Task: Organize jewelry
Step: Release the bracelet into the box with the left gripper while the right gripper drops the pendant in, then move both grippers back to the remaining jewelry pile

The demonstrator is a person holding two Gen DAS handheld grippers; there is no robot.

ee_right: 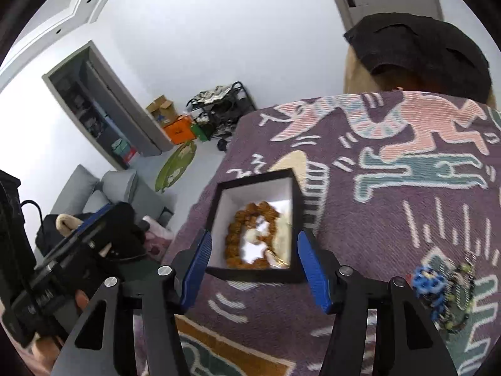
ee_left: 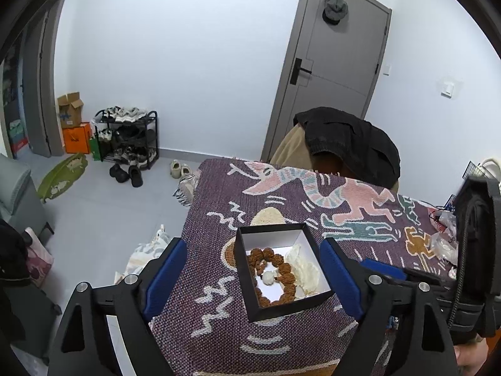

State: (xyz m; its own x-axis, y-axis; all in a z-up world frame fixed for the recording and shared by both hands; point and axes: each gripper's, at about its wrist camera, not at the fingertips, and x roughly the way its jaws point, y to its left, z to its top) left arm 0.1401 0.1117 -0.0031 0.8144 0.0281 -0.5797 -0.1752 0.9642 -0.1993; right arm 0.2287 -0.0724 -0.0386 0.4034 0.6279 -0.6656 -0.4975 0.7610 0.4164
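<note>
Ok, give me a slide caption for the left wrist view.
Open left gripper frames a black box holding a brown bead bracelet on a patterned cloth.

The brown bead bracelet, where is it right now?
The brown bead bracelet lies coiled inside the open black box on the patterned purple cloth, beside crumpled white paper. Both wrist views show it straight ahead.

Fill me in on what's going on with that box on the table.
A person holds a gripper in each hand over a patterned tablecloth. Both the left gripper and the right gripper are open and empty, with the open black box between their fingers. A brown bead bracelet already lies inside it beside white wrapping. More beaded jewelry waits on the cloth.
</note>
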